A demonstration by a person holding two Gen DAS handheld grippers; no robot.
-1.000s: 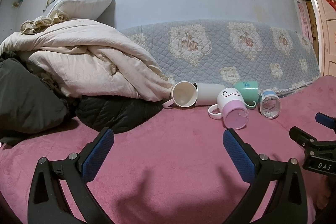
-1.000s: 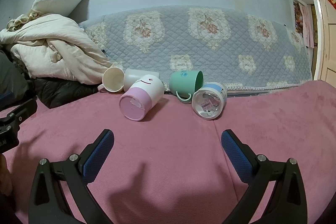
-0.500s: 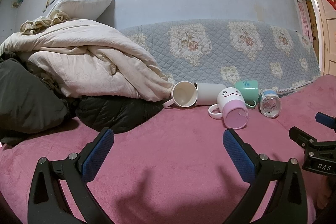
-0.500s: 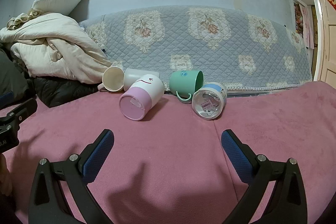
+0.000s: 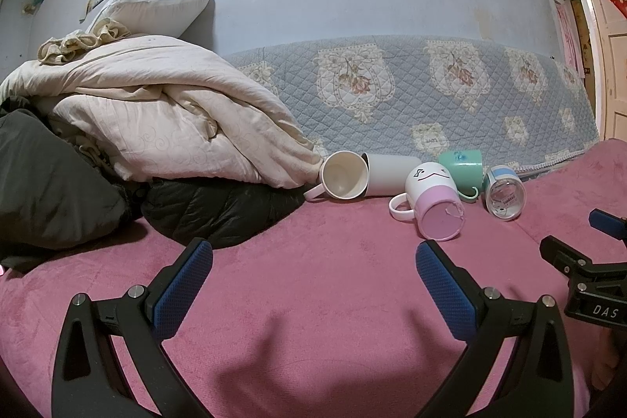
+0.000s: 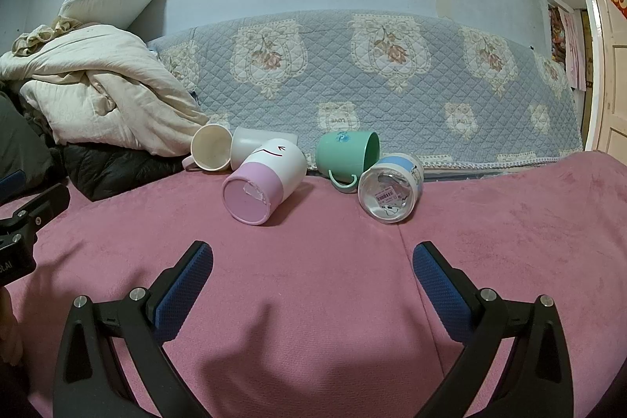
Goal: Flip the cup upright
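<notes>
- well, the left gripper [image 5: 313, 281] hangs above the pink blanket [image 5: 313, 300] with jaws spread wide, grasping nothing and touching nothing.
- the right gripper [image 6: 312, 281] is likewise released, jaws wide apart over the same blanket, empty.
- five cups lie tipped over near the quilted headboard [image 6: 392, 65]: a white mug [image 6: 209, 147], a plain white cup [image 6: 250, 145] just beside it, a pink-and-white mug [image 6: 264, 183] with a drawn face, a green mug [image 6: 347, 155], and a clear cup with a blue band [image 6: 392, 189].
- readable writing: a barcode sticker on the clear cup's base (digits too small), "love" patches on the headboard, "das" on the right gripper's body in the left view.
</notes>
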